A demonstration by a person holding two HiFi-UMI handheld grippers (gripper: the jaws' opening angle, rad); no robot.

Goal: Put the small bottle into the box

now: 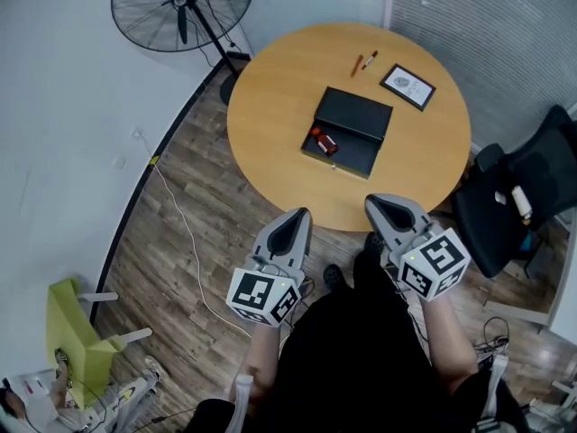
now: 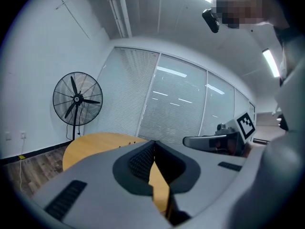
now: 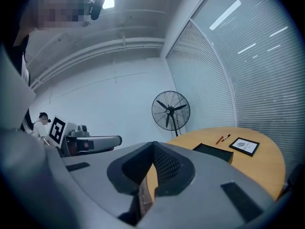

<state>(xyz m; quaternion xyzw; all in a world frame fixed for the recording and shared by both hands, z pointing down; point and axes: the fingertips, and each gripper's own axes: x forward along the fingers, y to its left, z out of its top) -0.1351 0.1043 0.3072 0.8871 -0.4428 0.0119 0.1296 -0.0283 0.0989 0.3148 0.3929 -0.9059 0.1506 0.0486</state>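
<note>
A small red bottle (image 1: 324,142) lies at the left end of the open black box (image 1: 350,132) on the round wooden table (image 1: 270,106). The right gripper view shows the box (image 3: 213,151) from the side; the bottle is hidden there. Both grippers are held low in front of the person, short of the table's near edge. My left gripper (image 1: 301,214) (image 2: 153,145) is shut with nothing in it. My right gripper (image 1: 372,202) (image 3: 153,145) is also shut and empty. Each is well apart from the box.
A framed picture (image 1: 407,86) and two pens (image 1: 363,61) lie at the table's far side. A standing fan (image 1: 183,7) is at the back left, a black chair (image 1: 518,192) at the right, a green chair (image 1: 77,327) at the lower left. A cable (image 1: 185,233) runs across the wood floor.
</note>
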